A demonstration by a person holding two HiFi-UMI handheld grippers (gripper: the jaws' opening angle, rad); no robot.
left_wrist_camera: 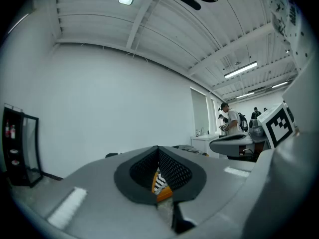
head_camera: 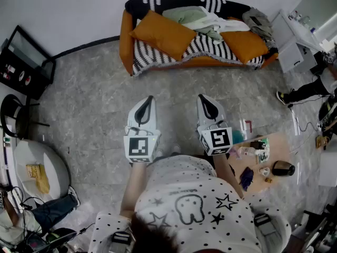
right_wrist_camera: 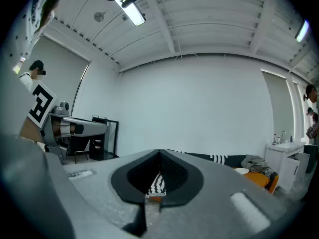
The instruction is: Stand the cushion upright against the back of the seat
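I find the left tongs (head_camera: 148, 100) and right tongs (head_camera: 203, 98) both clenched and empty, while the orange cushion (head_camera: 163, 33) lies slantwise on the sofa (head_camera: 125, 42) at twelve o'clock, well apart and nearer the left.

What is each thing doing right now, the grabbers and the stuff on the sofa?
Left gripper: shut, empty.
Right gripper: shut, empty.
Left orange cushion: lying on the sofa seat, not upright.
Right orange cushion: lying flat on the seat.
Clothes: heaped loose between the cushions.
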